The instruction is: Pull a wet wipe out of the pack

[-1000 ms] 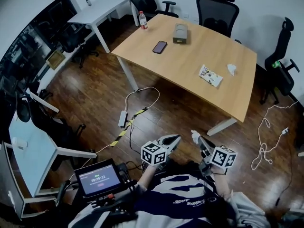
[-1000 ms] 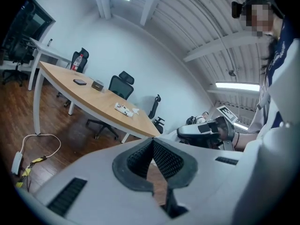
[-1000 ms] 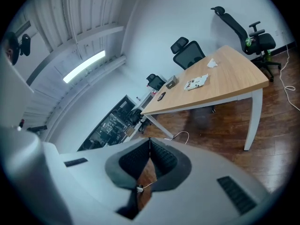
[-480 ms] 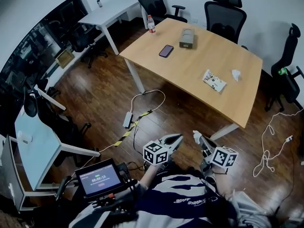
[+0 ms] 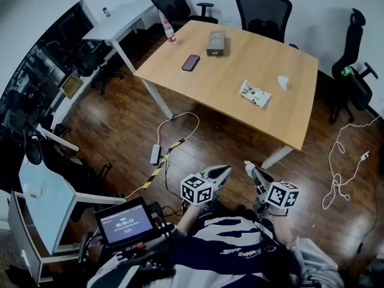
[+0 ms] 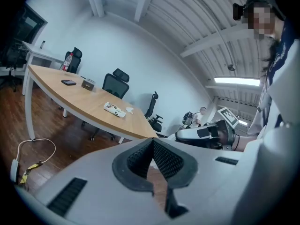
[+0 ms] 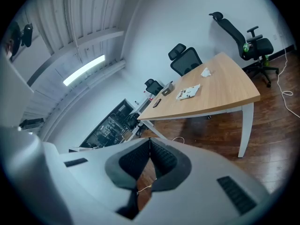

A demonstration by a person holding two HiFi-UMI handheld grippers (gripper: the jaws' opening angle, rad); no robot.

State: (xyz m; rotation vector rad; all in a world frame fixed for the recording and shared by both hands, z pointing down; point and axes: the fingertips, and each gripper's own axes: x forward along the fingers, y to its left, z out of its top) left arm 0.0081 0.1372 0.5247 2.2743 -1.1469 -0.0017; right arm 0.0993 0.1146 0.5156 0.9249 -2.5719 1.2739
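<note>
Wet-wipe pack (image 5: 255,93) — laid flat toward the right end of the wooden table (image 5: 210,77), a crumpled wipe (image 5: 282,83) just beside it. Left gripper (image 5: 223,171) and right gripper (image 5: 248,167) — jaws closed on nothing, held well apart from the table.

Wooden table (image 5: 240,59) bearing phone (image 5: 191,62), bottle (image 5: 170,31), grey box (image 5: 215,42); office chair (image 5: 263,8) behind; power strip (image 5: 155,154) on floor.

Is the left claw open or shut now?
Shut. In the left gripper view the left claw has its jaws touching at the tips, with nothing between them.
</note>
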